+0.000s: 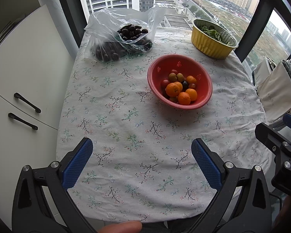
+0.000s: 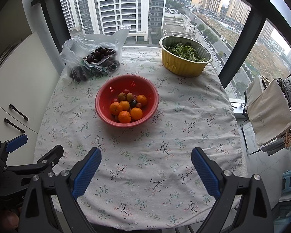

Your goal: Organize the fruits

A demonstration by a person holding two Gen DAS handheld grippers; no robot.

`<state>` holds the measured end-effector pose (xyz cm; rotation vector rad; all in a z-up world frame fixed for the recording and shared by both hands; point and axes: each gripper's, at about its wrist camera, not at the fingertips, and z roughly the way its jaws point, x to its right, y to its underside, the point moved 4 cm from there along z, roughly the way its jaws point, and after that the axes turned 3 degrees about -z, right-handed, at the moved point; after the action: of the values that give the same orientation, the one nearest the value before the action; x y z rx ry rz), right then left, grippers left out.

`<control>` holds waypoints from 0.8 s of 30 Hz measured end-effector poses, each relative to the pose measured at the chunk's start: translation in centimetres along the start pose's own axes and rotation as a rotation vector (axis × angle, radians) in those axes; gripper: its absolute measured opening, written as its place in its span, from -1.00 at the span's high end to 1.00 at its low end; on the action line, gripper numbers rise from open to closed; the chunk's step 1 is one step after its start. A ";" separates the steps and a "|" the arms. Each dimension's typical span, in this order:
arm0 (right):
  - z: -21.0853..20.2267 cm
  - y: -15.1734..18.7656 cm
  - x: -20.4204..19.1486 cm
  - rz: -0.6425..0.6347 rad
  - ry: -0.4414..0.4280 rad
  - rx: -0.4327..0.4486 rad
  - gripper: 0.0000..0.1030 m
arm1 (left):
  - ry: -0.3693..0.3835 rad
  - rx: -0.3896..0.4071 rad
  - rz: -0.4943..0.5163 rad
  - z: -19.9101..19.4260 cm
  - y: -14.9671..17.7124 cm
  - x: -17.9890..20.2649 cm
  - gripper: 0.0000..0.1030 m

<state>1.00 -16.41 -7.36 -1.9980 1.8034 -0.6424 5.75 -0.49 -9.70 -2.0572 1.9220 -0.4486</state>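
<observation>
A red colander bowl (image 1: 159, 71) (image 2: 106, 97) stands mid-table and holds several oranges (image 1: 172, 89) (image 2: 124, 116), small red tomatoes, brownish lychee-like fruits and a dark berry. At the back left lies a clear plastic bag (image 1: 114, 25) (image 2: 91, 44) of dark chestnut-like fruit. My left gripper (image 1: 142, 162) hovers open over the near table edge, nothing between its blue pads (image 1: 78, 165). My right gripper (image 2: 146, 168) is likewise open and empty, well short of the bowl. Each gripper shows at the side of the other's view.
A yellow foil tub (image 1: 209, 42) (image 2: 180, 66) of green leaves sits at the back right. The floral tablecloth (image 1: 126, 128) (image 2: 184, 128) covers a round table by a window. White cabinets (image 1: 19, 77) stand left; a rack with cloths (image 2: 269, 112) stands right.
</observation>
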 end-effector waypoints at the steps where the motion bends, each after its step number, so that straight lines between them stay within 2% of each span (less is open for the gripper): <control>1: 0.0 0.0 0.0 0.000 0.000 0.000 -0.86 | 0.000 -0.001 -0.001 0.0 0.0 0.0 -0.99; 24: 0.1 -0.1 -0.1 -0.003 -0.002 -0.006 -0.86 | 0.001 -0.010 0.007 0.8 -0.1 0.0 -0.99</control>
<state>1.15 -16.31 -7.41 -2.0046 1.8035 -0.6364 6.19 -0.53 -10.40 -2.0558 1.9354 -0.4401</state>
